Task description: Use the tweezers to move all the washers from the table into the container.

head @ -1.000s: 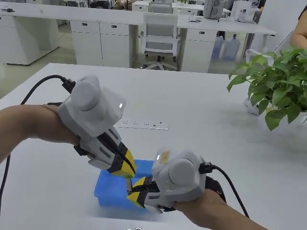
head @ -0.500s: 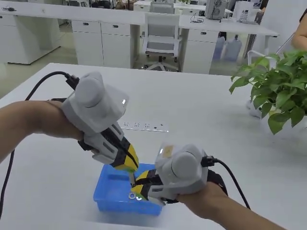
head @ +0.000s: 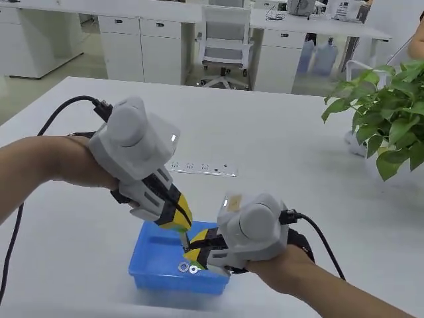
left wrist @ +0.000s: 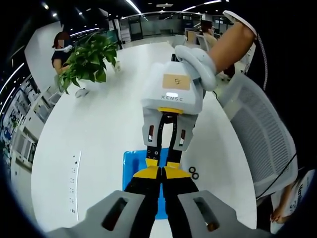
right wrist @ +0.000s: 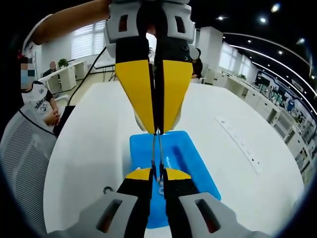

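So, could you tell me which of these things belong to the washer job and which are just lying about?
For the job: tweezers, washers, blue container, left gripper and right gripper, both shut on the tweezers.
Lying about: potted plant, power strip, office chair.

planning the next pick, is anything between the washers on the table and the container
Nothing visible. In the right gripper view a washer lies on bare table beside the container, with only tabletop between them. The tweezers hang above the container, off that path.
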A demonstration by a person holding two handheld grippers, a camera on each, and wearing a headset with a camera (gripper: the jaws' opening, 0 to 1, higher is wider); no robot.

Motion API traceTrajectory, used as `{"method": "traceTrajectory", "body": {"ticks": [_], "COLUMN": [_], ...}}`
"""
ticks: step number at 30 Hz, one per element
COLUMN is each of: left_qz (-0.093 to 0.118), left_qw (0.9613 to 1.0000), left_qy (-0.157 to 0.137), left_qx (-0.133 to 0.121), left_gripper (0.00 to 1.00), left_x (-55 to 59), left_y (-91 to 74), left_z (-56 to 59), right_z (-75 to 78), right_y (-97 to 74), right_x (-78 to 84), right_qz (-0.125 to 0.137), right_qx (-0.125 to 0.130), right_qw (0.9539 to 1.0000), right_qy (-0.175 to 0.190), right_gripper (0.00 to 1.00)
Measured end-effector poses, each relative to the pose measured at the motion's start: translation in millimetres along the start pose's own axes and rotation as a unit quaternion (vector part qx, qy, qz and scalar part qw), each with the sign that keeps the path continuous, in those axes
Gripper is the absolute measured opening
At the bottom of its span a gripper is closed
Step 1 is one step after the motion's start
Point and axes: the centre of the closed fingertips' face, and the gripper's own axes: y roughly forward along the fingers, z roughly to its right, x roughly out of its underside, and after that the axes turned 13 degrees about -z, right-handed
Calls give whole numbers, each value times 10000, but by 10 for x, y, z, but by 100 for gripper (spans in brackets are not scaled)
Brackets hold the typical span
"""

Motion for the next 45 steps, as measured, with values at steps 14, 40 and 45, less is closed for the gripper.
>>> {"method": "traceTrajectory", "body": {"ticks": [14,40,45], "left_qz": [17,-57,-55], "left_qw": [10000,9999,9999], "left_qy": [-82,-113,-110], "left_qx": [-4,37,28], "left_gripper": [5,5,5], "left_x": [108,207,205], "left_y": [189,367,366], "left_z": [-136,-192,-182], "right_z": [110,162,158], "right_y": [179,357,355], "right_x": [132,257,262], "right_qz": [-73,-195,-204], "right_qx": [-108,-206,-207], "right_qw": [9999,9996,9995], "right_qy": [36,90,87], "right_gripper": [10,10,11]}}
